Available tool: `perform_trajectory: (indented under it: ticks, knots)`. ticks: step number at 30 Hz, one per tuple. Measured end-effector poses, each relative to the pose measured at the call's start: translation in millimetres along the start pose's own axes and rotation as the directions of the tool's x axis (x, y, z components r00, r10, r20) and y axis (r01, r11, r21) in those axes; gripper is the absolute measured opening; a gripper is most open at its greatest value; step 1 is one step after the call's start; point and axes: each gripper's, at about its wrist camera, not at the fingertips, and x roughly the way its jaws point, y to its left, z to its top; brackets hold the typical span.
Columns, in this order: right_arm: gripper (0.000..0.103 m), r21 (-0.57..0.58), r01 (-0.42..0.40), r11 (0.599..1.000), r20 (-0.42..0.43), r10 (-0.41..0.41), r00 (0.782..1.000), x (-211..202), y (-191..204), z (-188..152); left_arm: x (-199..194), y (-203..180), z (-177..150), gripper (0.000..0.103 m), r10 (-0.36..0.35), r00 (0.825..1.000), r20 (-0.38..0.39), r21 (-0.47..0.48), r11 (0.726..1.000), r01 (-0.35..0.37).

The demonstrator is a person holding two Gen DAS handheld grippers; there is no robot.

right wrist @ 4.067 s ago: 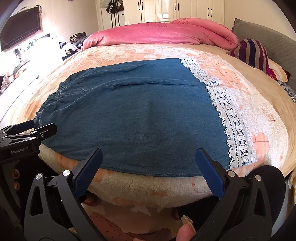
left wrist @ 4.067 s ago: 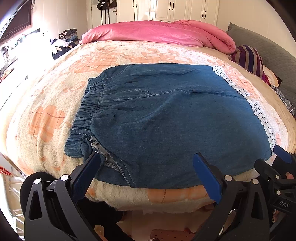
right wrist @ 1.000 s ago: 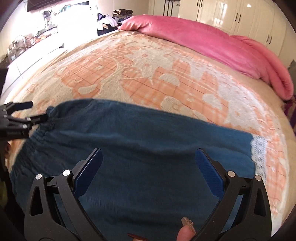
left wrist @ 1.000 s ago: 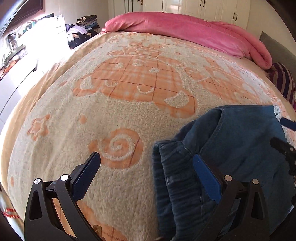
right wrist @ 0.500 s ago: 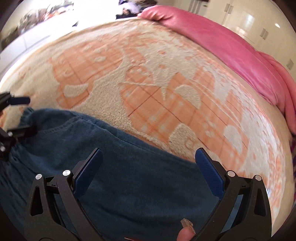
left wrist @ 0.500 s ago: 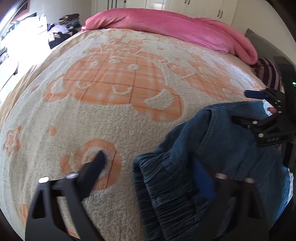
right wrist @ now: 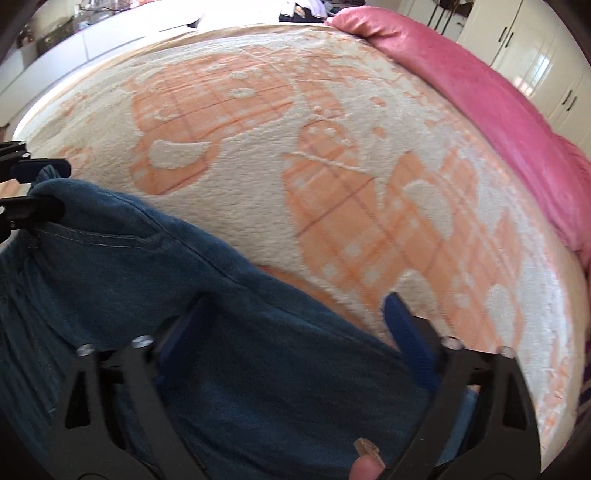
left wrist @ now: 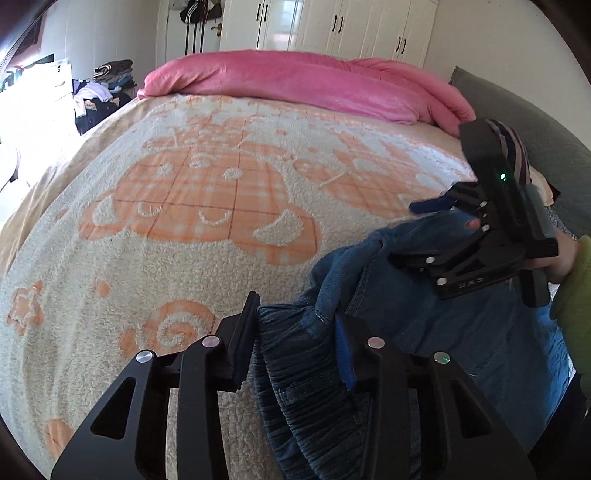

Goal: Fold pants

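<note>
The blue denim pants (left wrist: 424, 332) lie bunched on the cream and orange blanket (left wrist: 184, 221). My left gripper (left wrist: 295, 332) is shut on the gathered elastic waistband (left wrist: 295, 354) at the lower middle of the left wrist view. The right gripper (left wrist: 443, 218) shows at the right of that view, over the far edge of the denim. In the right wrist view the pants (right wrist: 221, 314) fill the lower left; my right gripper (right wrist: 291, 325) has its jaws apart, with denim lying between and over them. The left gripper's fingers (right wrist: 37, 170) hold the waistband corner at the left edge.
A rolled pink duvet (left wrist: 314, 81) lies along the far side of the bed. A striped pillow (left wrist: 513, 147) and grey headboard (left wrist: 535, 122) are at the right. White wardrobes (left wrist: 351, 26) stand behind. Piled clothes (left wrist: 103, 88) sit at the far left.
My left gripper has closed on the waistband since half a second ago. My right gripper has come lower over the denim, its jaws narrower. The pants have been bunched up from lying flat.
</note>
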Motion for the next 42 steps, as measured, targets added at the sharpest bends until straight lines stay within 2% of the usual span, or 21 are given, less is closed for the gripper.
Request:
perform_trajectory:
  ticks: [3, 5, 8, 14, 18, 21, 30, 34, 38, 42]
  knots:
    - [0.047, 0.0, -0.036, 0.999, -0.005, 0.036, 0.999, -5, 7, -1, -6, -2, -2, 0.036, -0.008, 1.0, 0.021, 0.006, 1.0, 0.008]
    - [0.02, 0.006, -0.057, 0.998, -0.001, 0.057, 0.998, -11, 11, -2, -6, -1, -2, 0.036, -0.007, 1.0, 0.02, 0.007, 1.0, 0.007]
    - [0.005, 0.018, -0.009, 1.0, 0.013, 0.008, 1.0, -22, 18, -6, -6, 3, -3, 0.036, -0.012, 1.0, 0.019, -0.009, 1.0, 0.012]
    - [0.003, 0.081, 0.042, 0.996, 0.102, -0.05, 0.993, -67, 27, -27, -16, 10, -4, 0.036, -0.055, 0.998, 0.04, -0.038, 0.998, 0.056]
    - [0.003, 0.148, 0.011, 0.989, 0.166, -0.036, 0.985, -100, 29, -42, -25, 7, -5, 0.036, -0.076, 0.995, 0.061, -0.04, 0.996, 0.079]
    - [0.003, 0.155, 0.006, 0.988, 0.192, -0.036, 0.981, -120, 37, -56, -36, 0, -8, 0.036, -0.087, 0.994, 0.073, -0.012, 0.996, 0.088]
    - [0.003, 0.189, -0.078, 0.979, 0.247, 0.029, 0.969, -158, 65, -96, -73, -21, -29, 0.036, -0.061, 0.991, 0.12, 0.027, 0.998, 0.058]
    - [0.003, 0.204, -0.133, 0.97, 0.26, 0.078, 0.963, -168, 80, -118, -87, -19, -45, 0.037, -0.109, 0.988, 0.105, -0.013, 0.994, 0.111]
    - [0.003, 0.178, -0.159, 0.971, 0.262, 0.109, 0.959, -174, 102, -140, -97, -25, -62, 0.038, -0.102, 0.992, 0.073, 0.0, 0.995, 0.102]
    - [0.003, 0.204, -0.211, 0.956, 0.28, 0.15, 0.948, -177, 114, -162, -109, -33, -80, 0.038, -0.091, 0.994, 0.054, 0.015, 0.996, 0.091]
